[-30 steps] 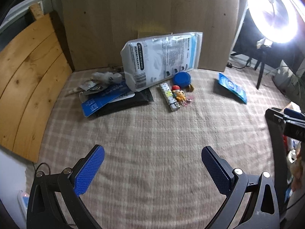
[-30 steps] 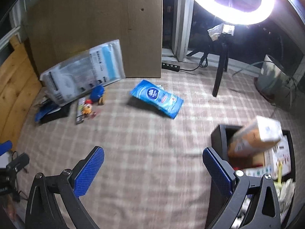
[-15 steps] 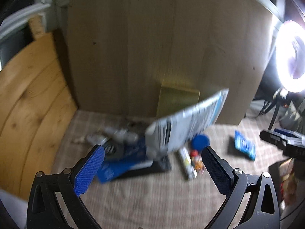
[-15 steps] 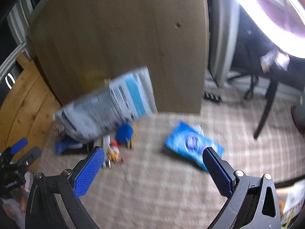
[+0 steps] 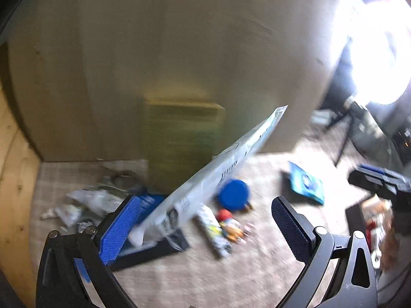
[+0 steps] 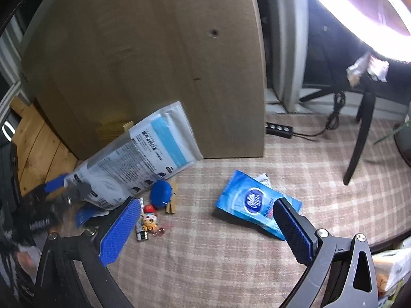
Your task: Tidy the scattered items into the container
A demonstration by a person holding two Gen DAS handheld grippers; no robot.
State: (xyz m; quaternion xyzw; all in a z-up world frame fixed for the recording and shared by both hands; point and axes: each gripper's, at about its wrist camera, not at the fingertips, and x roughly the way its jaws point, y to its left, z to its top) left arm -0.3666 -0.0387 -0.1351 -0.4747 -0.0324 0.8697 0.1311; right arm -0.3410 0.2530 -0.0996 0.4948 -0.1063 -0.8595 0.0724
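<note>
A white and blue mask packet (image 5: 213, 182) (image 6: 138, 154) leans against the brown board. My left gripper (image 5: 203, 220) is open, low and close in front of it; it also shows in the right wrist view (image 6: 66, 190) at the packet's left end. Beside the packet lie a blue round lid (image 5: 233, 194) (image 6: 160, 193), a small toy figure (image 5: 230, 224) (image 6: 150, 218) and a patterned lighter (image 5: 213, 231). A blue wipes pack (image 6: 254, 202) (image 5: 305, 182) lies to the right. My right gripper (image 6: 205, 225) is open and empty above the checked cloth. The black container (image 5: 367, 220) is at the right edge.
A black flat pack (image 5: 151, 251), a blue packet and crumpled wrappers (image 5: 87, 202) lie left of the mask packet. A wooden panel (image 5: 15, 179) bounds the left. A ring light (image 6: 359, 12) on a stand (image 6: 359, 138) and a power strip (image 6: 278, 129) are at the back right.
Both grippers have moved forward and lower toward the pile by the board. The left one has closed in on the mask packet's left end. Both stay open.
</note>
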